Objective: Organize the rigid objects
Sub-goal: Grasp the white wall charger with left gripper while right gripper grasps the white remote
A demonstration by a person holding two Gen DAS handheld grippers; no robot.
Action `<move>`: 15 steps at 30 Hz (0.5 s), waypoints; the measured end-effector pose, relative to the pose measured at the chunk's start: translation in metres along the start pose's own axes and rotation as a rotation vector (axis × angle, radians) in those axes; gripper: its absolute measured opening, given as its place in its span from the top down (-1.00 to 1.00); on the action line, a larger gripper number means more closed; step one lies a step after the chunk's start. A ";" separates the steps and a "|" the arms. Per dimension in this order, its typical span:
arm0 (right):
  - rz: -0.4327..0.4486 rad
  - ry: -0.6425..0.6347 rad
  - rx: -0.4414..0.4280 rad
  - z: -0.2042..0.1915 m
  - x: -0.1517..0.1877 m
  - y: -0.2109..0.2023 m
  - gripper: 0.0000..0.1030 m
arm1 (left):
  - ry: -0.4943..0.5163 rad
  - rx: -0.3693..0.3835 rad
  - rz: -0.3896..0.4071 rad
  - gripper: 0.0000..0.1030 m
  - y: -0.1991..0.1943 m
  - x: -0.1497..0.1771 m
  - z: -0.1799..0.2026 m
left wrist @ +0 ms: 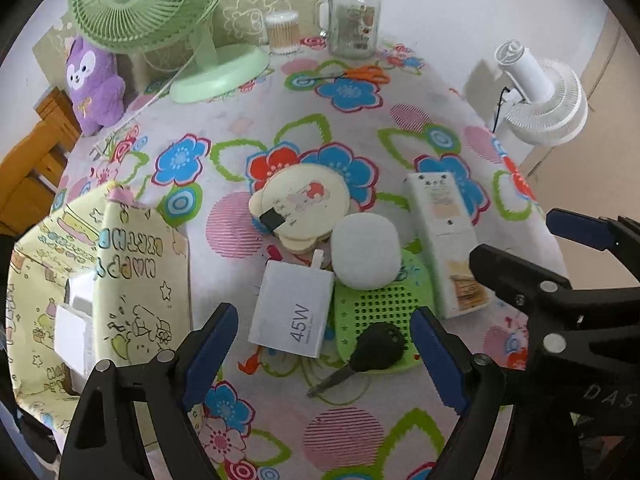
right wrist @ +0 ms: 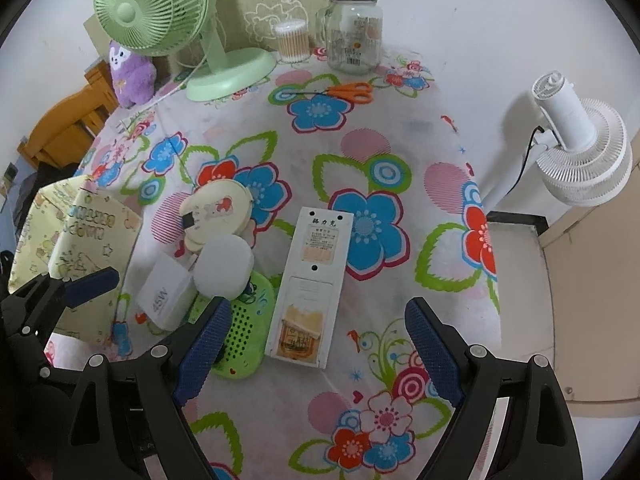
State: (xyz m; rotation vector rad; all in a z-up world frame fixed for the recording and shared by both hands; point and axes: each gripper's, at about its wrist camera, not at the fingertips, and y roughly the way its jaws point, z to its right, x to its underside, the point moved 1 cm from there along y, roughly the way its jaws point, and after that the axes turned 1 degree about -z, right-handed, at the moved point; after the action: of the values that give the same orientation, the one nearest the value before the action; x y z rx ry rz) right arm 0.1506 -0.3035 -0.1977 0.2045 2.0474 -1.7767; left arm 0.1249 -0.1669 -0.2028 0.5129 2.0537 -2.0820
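A flower-print cloth covers the tabletop (left wrist: pixel 280 432) against a white wall. Taking the green perforated mat (left wrist: pixel 384 312) as landmark: the left hand-held gripper (left wrist: pixel 324 364) hangs wide open and empty just above its near edge, where one black key (left wrist: pixel 372 350) lies partly on it; the right hand-held gripper (right wrist: pixel 314 352), equally wide and empty, hangs over the near end of one long white box (right wrist: pixel 310 284) just right of the mat. One white charger (left wrist: pixel 290 314) lies left of the mat, one white rounded case (left wrist: pixel 366 252) on its far edge, beige coasters (left wrist: pixel 304 204) beyond. One patterned bag (left wrist: pixel 80 280) stands farther left. Far behind: one orange scissors (right wrist: pixel 348 90), one glass jar (right wrist: pixel 354 32), two fans, green (left wrist: pixel 160 20) and white (left wrist: pixel 540 100).
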 end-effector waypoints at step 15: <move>-0.087 0.044 0.002 -0.002 0.001 0.041 -0.65 | -0.006 0.001 -0.050 -0.43 0.030 -0.001 -0.016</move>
State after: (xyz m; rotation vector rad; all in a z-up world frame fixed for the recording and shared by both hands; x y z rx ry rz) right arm 0.1644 -0.2949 -0.2356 0.1590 2.1147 -1.8413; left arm 0.1384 -0.1521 -0.2304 0.4595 2.0835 -2.1094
